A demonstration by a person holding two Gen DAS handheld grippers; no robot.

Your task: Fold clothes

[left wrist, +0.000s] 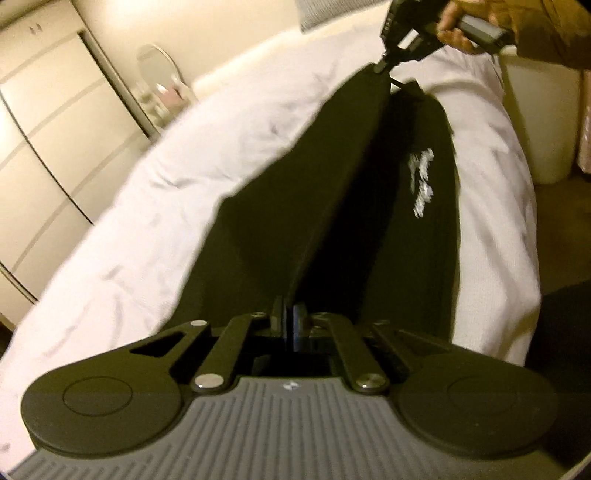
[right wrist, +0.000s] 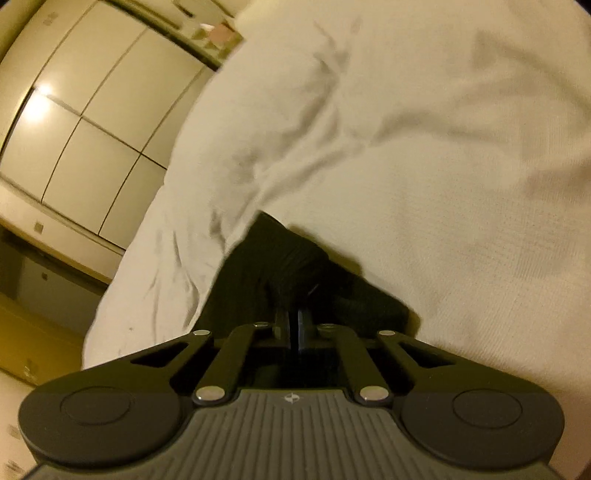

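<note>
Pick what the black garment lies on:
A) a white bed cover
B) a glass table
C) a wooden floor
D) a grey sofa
A: the black garment, pinched at both ends by the left gripper and right gripper, stretches over the white bed cover.

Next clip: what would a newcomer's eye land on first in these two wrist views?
The black garment, stretched in a raised ridge across the white bedding, with white lettering on its right half. The left gripper is shut on its near edge and the right gripper, held by a hand, pinches the far end. Cream wardrobe doors stand beyond the bed.
</note>
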